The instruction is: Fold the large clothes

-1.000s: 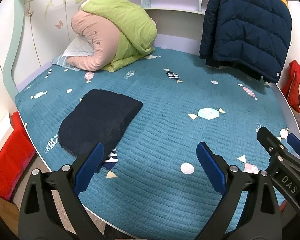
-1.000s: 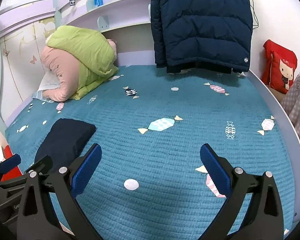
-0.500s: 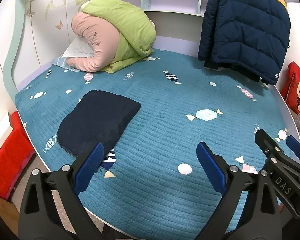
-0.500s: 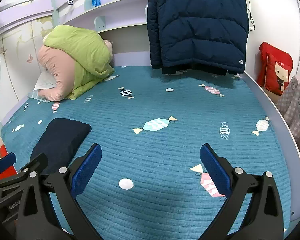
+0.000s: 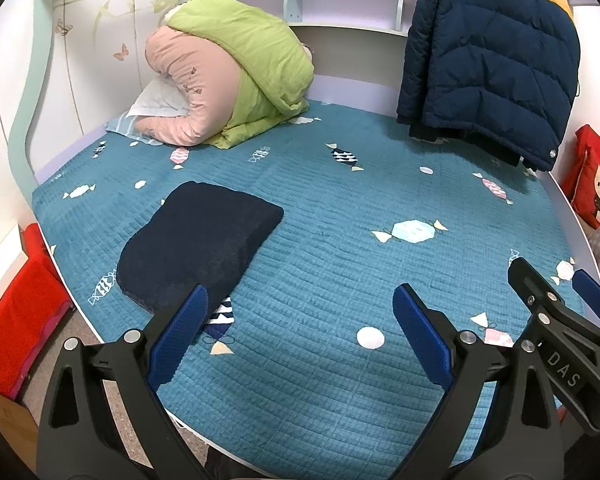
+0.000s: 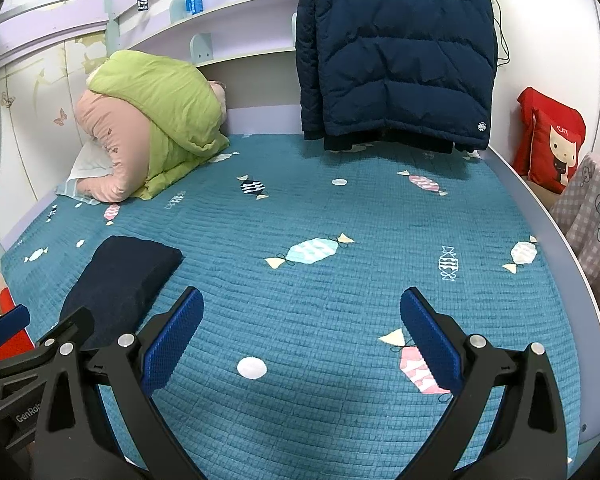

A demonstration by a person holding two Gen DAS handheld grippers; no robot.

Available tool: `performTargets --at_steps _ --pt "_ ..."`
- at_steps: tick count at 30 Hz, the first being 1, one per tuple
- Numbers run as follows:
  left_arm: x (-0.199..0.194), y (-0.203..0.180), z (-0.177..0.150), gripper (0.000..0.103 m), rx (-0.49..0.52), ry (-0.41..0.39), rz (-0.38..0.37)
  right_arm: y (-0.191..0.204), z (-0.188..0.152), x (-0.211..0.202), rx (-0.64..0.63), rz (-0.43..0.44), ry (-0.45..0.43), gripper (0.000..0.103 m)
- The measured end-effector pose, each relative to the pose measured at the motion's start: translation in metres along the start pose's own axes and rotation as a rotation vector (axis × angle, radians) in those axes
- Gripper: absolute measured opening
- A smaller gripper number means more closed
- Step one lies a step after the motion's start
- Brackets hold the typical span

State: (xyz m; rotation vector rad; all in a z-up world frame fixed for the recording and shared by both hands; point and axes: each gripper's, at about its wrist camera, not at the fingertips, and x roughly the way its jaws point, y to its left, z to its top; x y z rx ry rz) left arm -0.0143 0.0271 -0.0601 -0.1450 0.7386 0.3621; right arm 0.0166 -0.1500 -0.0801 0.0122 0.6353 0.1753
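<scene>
In the left wrist view, the left gripper (image 5: 300, 320) is seen at the bottom with fingers spread wide, and a folded dark blue cloth (image 5: 196, 244) is laid on the bed (image 5: 340, 208), left of the middle. In the right wrist view, the right gripper (image 6: 302, 322) is held wide too, nothing in it, and the folded dark blue cloth (image 6: 120, 276) is seen at the lower left.

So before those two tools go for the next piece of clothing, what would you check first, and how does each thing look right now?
1. Left tool open and holding nothing: ok.
2. Right tool open and holding nothing: ok.
3. Folded dark garment lies flat near the bed's left edge, out of the way: ok.
4. Middle of the blue bedspread free for spreading clothes: ok.
5. Navy puffer jacket hangs at the far end of the bed, in plain view: ok.
6. How the jacket is hung, and whether it lifts off freely: cannot tell.
</scene>
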Motion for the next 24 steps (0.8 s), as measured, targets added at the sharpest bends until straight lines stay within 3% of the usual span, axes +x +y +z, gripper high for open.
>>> performTargets --at_steps 24 --pt "-0.0052 -0.0046 -0.0005 0.094 -0.013 0.011 0.007 -0.0027 0.0019 -0.0029 -0.017 -0.006 -0.01 0.095"
